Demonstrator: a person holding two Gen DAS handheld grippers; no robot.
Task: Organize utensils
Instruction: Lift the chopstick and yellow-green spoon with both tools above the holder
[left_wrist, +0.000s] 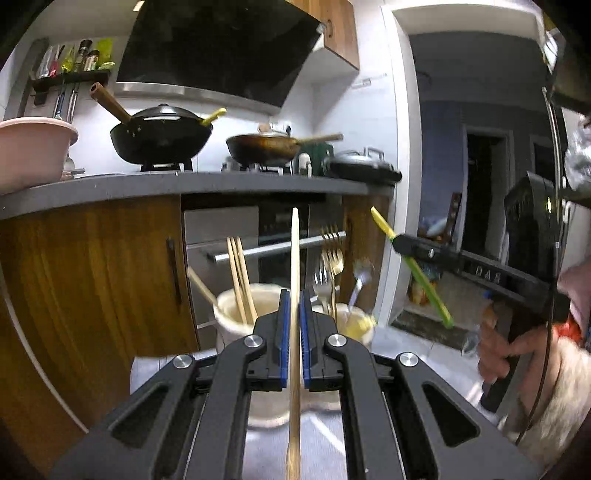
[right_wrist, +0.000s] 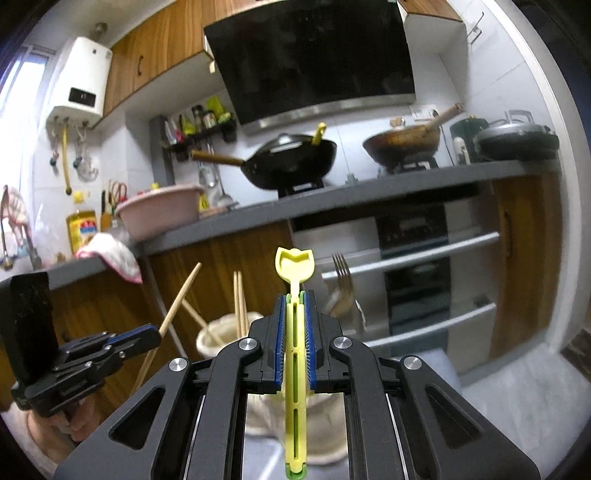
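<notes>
Both grippers are clamped: the left gripper on a wooden chopstick, the right gripper on a yellow plastic utensil. Each piece looks light, stiff and slim, so a mid-shaft grip probably keeps it from pivoting. Smooth shafts may slip between the pads.

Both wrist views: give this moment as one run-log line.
left gripper: shut on wooden chopstick | right gripper: shut on yellow utensil | both above holder

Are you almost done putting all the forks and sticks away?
Partly done: some chopsticks already stand in the cream holder, and forks stand in the compartment beside it. In hand: the left gripper is shut on one wooden chopstick, and the right gripper is shut on a yellow-green utensil. Both still need dropping in. Whether more utensils wait elsewhere, I cannot see.
</notes>
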